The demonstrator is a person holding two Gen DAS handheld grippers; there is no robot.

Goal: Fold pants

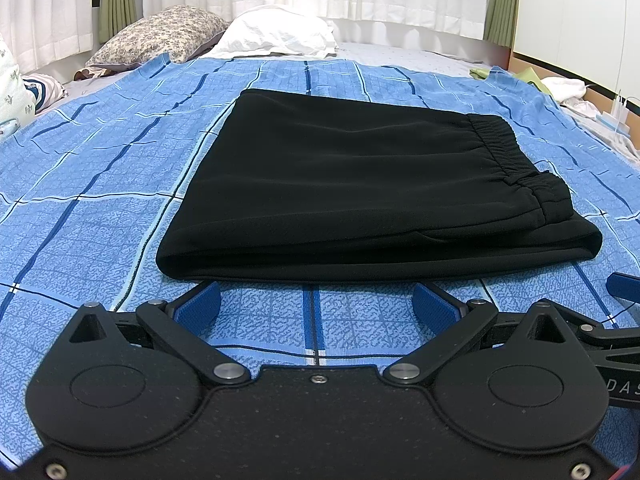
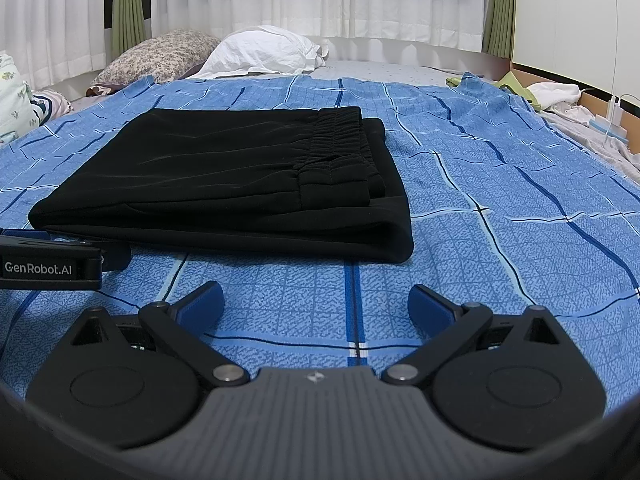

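Black pants [image 1: 360, 184] lie folded in a flat rectangle on the blue checked blanket [image 1: 80, 208], with the elastic waistband on top at the right. My left gripper [image 1: 316, 300] is open and empty, just in front of the near fold, not touching it. In the right wrist view the pants [image 2: 224, 184] lie ahead to the left. My right gripper [image 2: 316, 300] is open and empty over bare blanket [image 2: 500, 200], to the right of the pants' near corner. The left gripper's body [image 2: 52, 264] shows at the left edge there.
A floral pillow [image 1: 160, 36] and a white pillow [image 1: 276, 32] lie at the far end of the bed under white curtains. Loose clothes and a charger [image 2: 612, 120] sit on the wooden ledge at the right. More bedding lies at the far left.
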